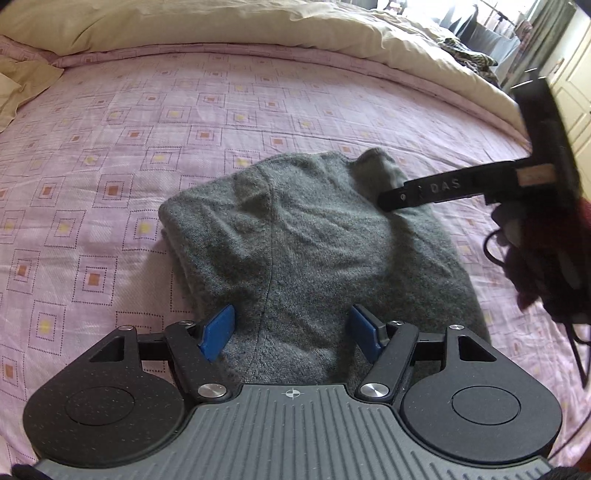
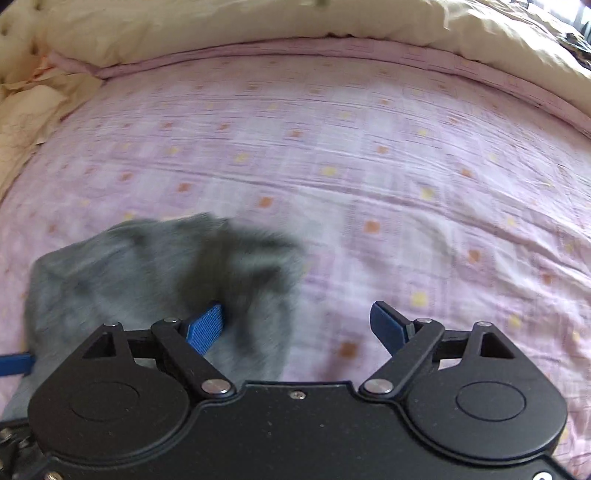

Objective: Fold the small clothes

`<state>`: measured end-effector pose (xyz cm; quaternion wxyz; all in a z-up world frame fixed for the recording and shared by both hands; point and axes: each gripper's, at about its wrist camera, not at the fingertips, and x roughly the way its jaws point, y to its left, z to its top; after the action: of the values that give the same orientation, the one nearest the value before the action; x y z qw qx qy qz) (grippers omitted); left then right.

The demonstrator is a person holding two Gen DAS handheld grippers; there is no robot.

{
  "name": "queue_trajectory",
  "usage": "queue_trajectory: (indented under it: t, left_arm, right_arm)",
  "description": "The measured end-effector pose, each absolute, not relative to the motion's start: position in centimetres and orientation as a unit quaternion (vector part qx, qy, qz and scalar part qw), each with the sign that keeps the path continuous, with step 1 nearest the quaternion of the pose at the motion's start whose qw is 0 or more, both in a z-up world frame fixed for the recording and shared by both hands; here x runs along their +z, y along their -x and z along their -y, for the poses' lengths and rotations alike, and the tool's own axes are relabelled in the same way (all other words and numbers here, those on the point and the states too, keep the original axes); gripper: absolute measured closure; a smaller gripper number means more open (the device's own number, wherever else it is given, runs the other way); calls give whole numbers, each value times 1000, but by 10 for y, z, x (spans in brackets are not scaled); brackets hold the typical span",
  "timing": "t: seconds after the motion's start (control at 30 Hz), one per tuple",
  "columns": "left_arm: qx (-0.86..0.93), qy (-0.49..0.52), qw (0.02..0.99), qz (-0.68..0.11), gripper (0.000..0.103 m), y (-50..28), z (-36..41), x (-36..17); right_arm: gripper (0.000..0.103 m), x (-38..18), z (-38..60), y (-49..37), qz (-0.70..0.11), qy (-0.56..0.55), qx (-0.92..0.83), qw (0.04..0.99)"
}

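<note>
Item: grey knit garment (image 1: 306,236), small and woolly. It lies on the bed in a compact bundle with several layers stacked at its left edge, so it reads as already folded at least once. A seam runs down its middle and one rounded corner stands up at the far right, probably the part that needs tucking next.

Left gripper (image 1: 291,332): jaws apart and holding nothing, placed over the garment's near edge with a blue pad on either side of the seam, likely lined up to take that edge.

Right gripper (image 2: 297,325): jaws wide apart and empty. Its left pad sits over the garment's right side and its right pad over bare sheet. This view is blurred, so contact cannot be told.

Support: pink sheet with a square print (image 1: 129,122), broad and flat enough for folding. A cream duvet (image 1: 229,26) is bunched along the far edge, clear of the work.
</note>
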<state>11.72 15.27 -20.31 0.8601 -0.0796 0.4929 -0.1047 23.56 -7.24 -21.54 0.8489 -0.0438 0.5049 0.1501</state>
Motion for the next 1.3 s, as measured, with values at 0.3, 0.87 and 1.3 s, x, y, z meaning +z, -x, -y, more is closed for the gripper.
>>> queue_trajectory:
  t: [0.3, 0.87, 1.3]
  left_arm:
    - [-68, 124, 862, -487, 36, -99, -174, -189]
    - [-50, 219, 818, -529, 33, -84, -187, -221]
    - [-60, 244, 826, -505, 33, -140, -215, -220]
  right_arm:
    - [15, -195, 111, -233, -485, -12, 125, 865]
    - [13, -206, 122, -129, -528, -145, 207, 811]
    - [11, -225, 110, -92, -554, -188, 273, 764]
